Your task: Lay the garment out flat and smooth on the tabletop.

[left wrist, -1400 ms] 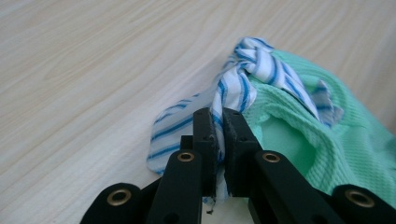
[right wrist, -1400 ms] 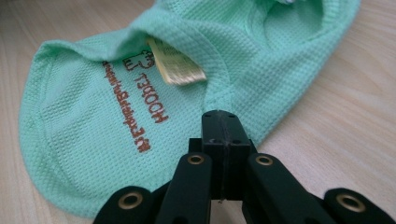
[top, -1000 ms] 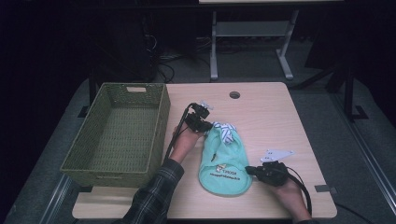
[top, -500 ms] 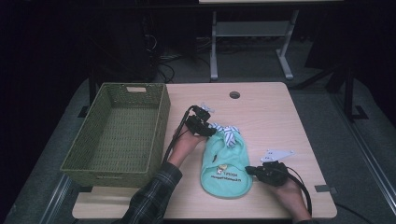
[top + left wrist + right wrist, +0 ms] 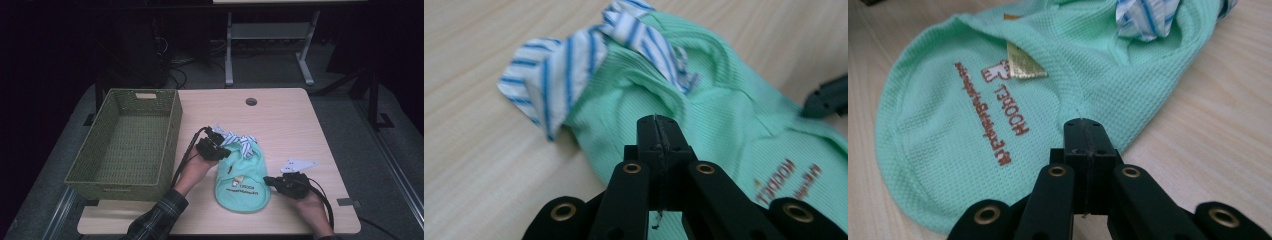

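A mint-green knit garment (image 5: 242, 175) with brown lettering lies on the table, its blue-striped collar (image 5: 240, 142) at the far end. My left gripper (image 5: 227, 150) rests at the garment's left shoulder just below the collar. Its jaws have just closed, and in the left gripper view the left gripper (image 5: 656, 125) is shut with green fabric (image 5: 734, 115) puckered at the tips. My right gripper (image 5: 267, 181) sits at the garment's right edge. In the right gripper view the right gripper (image 5: 1088, 127) is shut on a seam of the garment (image 5: 948, 100).
A green woven basket (image 5: 172, 125) stands on the table's left side, close to my left hand. The wooden table (image 5: 280, 120) has a cable hole (image 5: 251, 101) at the back. Dark floor and a metal stand lie beyond the far edge.
My left gripper has moved toward the person, from beside the collar down onto the garment's shoulder. The right gripper has stayed put.
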A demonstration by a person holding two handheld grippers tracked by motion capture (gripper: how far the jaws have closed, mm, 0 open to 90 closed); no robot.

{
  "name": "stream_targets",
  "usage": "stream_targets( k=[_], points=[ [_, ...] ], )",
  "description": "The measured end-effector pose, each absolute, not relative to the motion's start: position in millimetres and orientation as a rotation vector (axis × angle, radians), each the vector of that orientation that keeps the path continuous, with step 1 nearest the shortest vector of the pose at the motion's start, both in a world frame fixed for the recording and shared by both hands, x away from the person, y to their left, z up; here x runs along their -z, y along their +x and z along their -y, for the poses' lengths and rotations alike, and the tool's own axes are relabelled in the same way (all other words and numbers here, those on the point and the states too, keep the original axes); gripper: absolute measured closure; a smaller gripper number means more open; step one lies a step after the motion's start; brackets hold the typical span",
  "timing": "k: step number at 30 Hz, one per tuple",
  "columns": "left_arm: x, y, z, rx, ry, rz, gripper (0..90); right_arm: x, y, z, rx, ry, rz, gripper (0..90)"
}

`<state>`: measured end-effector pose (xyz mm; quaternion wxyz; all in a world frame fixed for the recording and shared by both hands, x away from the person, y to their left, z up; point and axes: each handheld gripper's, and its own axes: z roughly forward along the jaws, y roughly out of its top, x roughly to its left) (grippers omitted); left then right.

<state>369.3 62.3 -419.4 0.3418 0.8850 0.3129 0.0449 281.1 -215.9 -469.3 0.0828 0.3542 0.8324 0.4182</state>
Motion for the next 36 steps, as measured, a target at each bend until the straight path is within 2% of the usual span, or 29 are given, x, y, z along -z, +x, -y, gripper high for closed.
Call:
stream_targets(
  k=[10, 21, 36],
  points=[
    [432.3, 328.5, -72.3, -0.073, 2.375, -0.768, 89.3, 469.1, 290.1, 215.1, -1.241, 1.049, -2.477, 89.8],
    [450.3, 318.9, -77.8, -0.043, 2.433, -0.777, 89.3, 474.9, 290.3, 208.8, -1.186, 1.031, -2.523, 89.8],
    [453.2, 290.9, -75.9, 0.028, 2.409, -0.695, 86.6, 471.7, 264.5, 216.5, -1.154, 1.024, -2.571, 89.8]
  ],
)
